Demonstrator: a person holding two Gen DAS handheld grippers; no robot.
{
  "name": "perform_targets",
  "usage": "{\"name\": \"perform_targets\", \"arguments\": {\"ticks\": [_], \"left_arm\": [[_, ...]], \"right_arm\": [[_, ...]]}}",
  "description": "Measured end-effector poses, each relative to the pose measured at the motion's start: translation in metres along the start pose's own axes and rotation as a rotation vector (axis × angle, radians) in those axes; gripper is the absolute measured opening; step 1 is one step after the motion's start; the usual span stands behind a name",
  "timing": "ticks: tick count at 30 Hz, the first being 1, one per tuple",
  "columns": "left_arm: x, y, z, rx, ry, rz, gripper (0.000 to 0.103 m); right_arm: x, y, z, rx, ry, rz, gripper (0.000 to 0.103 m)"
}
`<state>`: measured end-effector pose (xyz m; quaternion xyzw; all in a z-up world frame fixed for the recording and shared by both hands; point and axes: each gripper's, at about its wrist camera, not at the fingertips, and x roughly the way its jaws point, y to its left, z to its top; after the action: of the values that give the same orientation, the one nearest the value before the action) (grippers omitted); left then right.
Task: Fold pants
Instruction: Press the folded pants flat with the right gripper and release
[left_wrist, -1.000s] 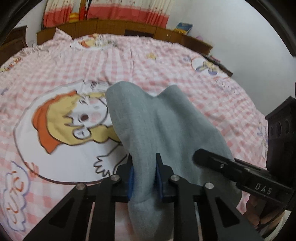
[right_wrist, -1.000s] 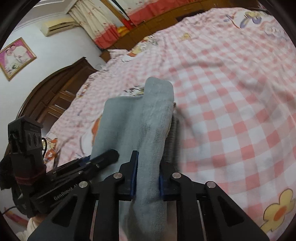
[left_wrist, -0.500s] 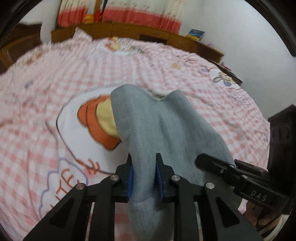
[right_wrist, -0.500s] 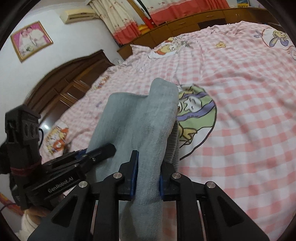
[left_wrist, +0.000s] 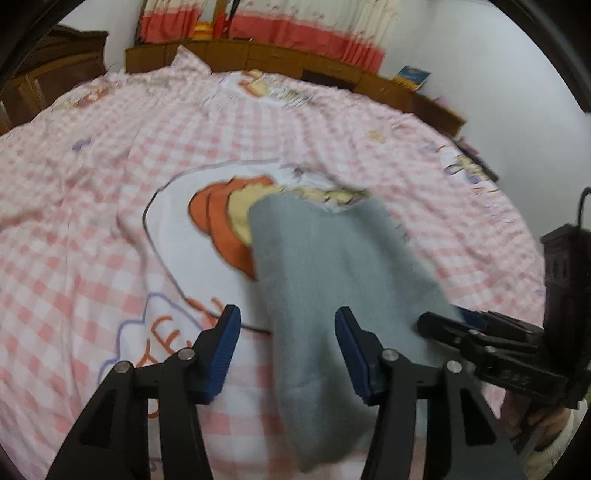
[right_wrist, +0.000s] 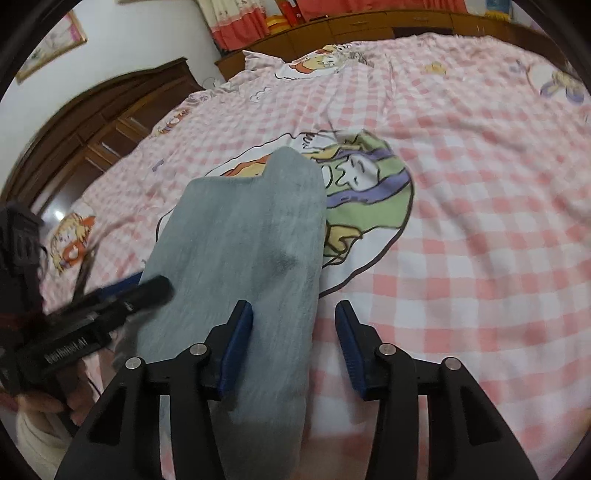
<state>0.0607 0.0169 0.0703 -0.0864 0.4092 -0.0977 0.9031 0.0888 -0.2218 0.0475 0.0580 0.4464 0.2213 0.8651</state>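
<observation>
The grey pants (left_wrist: 332, 280) lie folded into a long strip on the pink checked bedspread (left_wrist: 92, 192), over the round cartoon print near the middle of the bed, one end toward the near edge and the two rounded ends pointing toward the headboard side. The left gripper (left_wrist: 288, 354) has its jaws wide apart; the strip passes between the blue pads, closer to the right-hand pad, and neither pad presses on the cloth. The right gripper (right_wrist: 293, 347) is also spread wide, its left pad lying against the edge of the pants (right_wrist: 243, 258) and its right pad over bare bedspread (right_wrist: 480, 221), so nothing is pinched. Each camera shows the other gripper just beside the cloth. A wooden cabinet (left_wrist: 280, 62) runs along the far edge under red and white curtains (left_wrist: 295, 22).
</observation>
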Motion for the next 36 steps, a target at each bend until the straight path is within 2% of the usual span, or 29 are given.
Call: {"name": "perform_targets", "arguments": {"ticks": [3, 7, 8, 10, 11, 16, 18, 19, 24, 27, 32, 36], "left_arm": [[-0.015, -0.010, 0.012, 0.019, -0.035, -0.043, 0.056], [-0.009, -0.022, 0.029, 0.055, -0.077, -0.039, 0.054], [-0.001, -0.024, 0.033, 0.067, -0.065, -0.038, 0.042], [0.015, -0.026, 0.036, 0.079, -0.035, -0.038, 0.022], [0.026, -0.025, 0.038, 0.074, -0.018, -0.033, 0.022], [0.066, -0.012, 0.036, 0.035, 0.037, 0.008, 0.022], [0.083, -0.005, 0.033, 0.017, 0.090, -0.001, 0.022], [0.085, -0.003, 0.032, 0.010, 0.091, -0.008, 0.022], [0.072, -0.003, 0.027, 0.024, 0.070, -0.017, 0.022], [0.052, -0.008, 0.024, 0.022, 0.060, -0.011, 0.023], [0.019, -0.015, 0.005, 0.005, 0.055, -0.003, 0.033], [0.003, -0.020, -0.012, -0.012, 0.061, 0.046, 0.038]], "right_arm": [[-0.023, 0.010, 0.007, -0.064, -0.059, -0.029, 0.047], [-0.031, 0.016, 0.026, -0.086, -0.133, 0.024, 0.046], [-0.026, 0.017, 0.032, -0.085, -0.137, 0.017, 0.044], [-0.013, 0.017, 0.040, -0.078, -0.124, 0.030, 0.008], [-0.005, 0.016, 0.045, -0.071, -0.113, 0.029, 0.007], [0.035, 0.009, 0.050, -0.067, -0.076, -0.030, 0.007], [0.048, 0.005, 0.047, -0.066, -0.052, -0.059, 0.007], [0.053, 0.002, 0.046, -0.065, -0.039, -0.062, 0.007], [0.050, -0.005, 0.041, -0.049, -0.053, -0.036, 0.007], [0.030, -0.004, 0.040, -0.015, -0.071, -0.018, 0.007], [-0.010, 0.013, 0.020, -0.035, -0.094, -0.007, 0.009], [-0.026, 0.027, -0.003, -0.063, -0.075, -0.001, 0.014]]}}
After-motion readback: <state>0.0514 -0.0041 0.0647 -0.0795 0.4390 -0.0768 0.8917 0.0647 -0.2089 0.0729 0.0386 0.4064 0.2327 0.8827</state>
